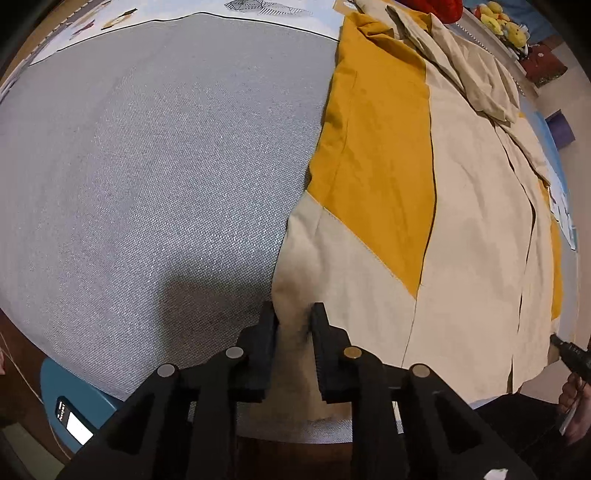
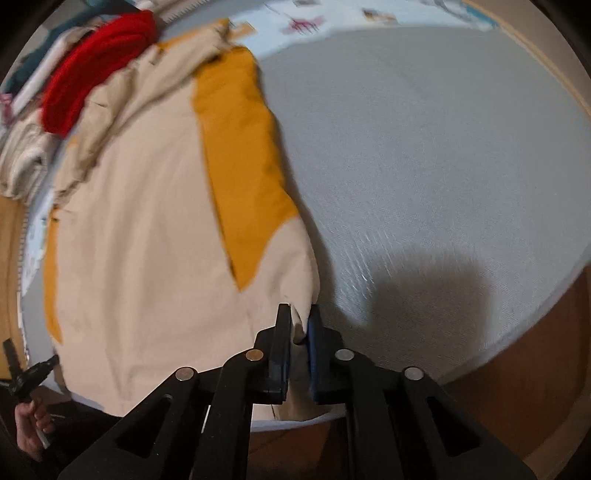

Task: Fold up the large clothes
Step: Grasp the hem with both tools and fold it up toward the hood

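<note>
A large beige and mustard-yellow garment [image 1: 461,206] lies spread on a grey cloth-covered table [image 1: 147,166]. My left gripper [image 1: 293,314] is shut on the garment's near left hem corner at the table's front edge. My right gripper [image 2: 299,314] is shut on beige fabric of the same garment [image 2: 147,221] at its near right corner. The garment's far end is rumpled, with folds of beige cloth. The right gripper's tip [image 1: 565,350] shows at the right edge of the left wrist view, and the left gripper [image 2: 29,373] shows at the left edge of the right wrist view.
A red garment [image 2: 96,70] and a pile of folded light cloth [image 2: 22,162] lie past the garment's far end. Yellow fruit [image 1: 502,22] sits at the far right. A patterned sheet [image 2: 332,18] edges the grey cover. A blue stool with a phone [image 1: 74,421] stands below left.
</note>
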A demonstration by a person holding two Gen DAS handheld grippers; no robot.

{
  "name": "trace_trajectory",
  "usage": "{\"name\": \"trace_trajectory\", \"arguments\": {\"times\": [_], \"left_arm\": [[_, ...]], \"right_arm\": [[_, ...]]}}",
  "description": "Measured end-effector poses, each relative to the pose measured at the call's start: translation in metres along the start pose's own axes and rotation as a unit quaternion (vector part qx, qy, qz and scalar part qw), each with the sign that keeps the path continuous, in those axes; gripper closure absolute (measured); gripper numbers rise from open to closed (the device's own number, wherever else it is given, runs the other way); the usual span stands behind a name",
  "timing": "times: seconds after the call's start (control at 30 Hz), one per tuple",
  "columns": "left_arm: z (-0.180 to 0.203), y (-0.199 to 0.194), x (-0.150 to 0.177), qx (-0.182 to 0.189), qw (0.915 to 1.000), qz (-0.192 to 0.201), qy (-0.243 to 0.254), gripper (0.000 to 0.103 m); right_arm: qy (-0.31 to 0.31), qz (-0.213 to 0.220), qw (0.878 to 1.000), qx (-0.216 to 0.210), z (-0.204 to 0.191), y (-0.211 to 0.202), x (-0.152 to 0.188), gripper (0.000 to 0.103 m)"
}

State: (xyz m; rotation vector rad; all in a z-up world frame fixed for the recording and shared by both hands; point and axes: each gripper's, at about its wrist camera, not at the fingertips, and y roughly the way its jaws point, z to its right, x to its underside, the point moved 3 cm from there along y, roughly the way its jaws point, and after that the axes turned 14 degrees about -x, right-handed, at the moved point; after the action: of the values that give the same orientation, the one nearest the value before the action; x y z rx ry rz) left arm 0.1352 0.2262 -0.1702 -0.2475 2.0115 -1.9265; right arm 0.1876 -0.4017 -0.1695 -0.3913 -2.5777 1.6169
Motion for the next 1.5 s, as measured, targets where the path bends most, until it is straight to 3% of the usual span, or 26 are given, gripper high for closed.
{"name": "trace_trajectory", "arguments": {"times": [0.1,0.17,0.33,0.53,0.77,0.93,1.07,1.23,1.37,1.5], "left_arm": [[0.001,0.0,0.0,0.0,1.0,0.001,-0.002,0.086],[0.001,-0.001,0.0,-0.003,1.0,0.006,0.003,0.094],[0.008,-0.032,0.001,0.008,0.9987,0.043,0.026,0.099],[0.019,-0.11,0.006,0.054,0.9878,0.122,0.08,0.1],[0.003,-0.174,0.016,0.119,0.9753,0.165,0.086,0.101],[-0.009,-0.214,0.037,0.15,0.9683,0.171,0.103,0.101],[-0.029,-0.246,0.069,0.168,0.9643,0.167,0.119,0.101],[-0.056,-0.266,0.09,0.194,0.9634,0.156,0.099,0.101],[-0.063,-0.251,0.069,0.212,0.9648,0.143,0.061,0.101],[-0.054,-0.217,0.013,0.224,0.9651,0.133,0.023,0.101]], "right_arm": [[-0.011,-0.012,1.0,0.015,0.0,0.008,0.002,0.088],[-0.02,-0.013,0.999,0.021,0.001,0.007,0.001,0.088],[-0.045,0.021,0.999,0.015,-0.016,-0.009,-0.002,0.097],[-0.096,0.094,0.99,-0.043,-0.058,-0.066,-0.008,0.099],[-0.1,0.152,0.977,-0.111,-0.08,-0.131,0.004,0.101],[-0.112,0.172,0.969,-0.137,-0.082,-0.171,0.024,0.101],[-0.122,0.183,0.963,-0.155,-0.078,-0.213,0.059,0.102],[-0.114,0.194,0.958,-0.175,-0.066,-0.251,0.097,0.102],[-0.099,0.211,0.955,-0.182,-0.064,-0.258,0.093,0.102],[-0.105,0.223,0.951,-0.186,-0.073,-0.24,0.048,0.102]]}}
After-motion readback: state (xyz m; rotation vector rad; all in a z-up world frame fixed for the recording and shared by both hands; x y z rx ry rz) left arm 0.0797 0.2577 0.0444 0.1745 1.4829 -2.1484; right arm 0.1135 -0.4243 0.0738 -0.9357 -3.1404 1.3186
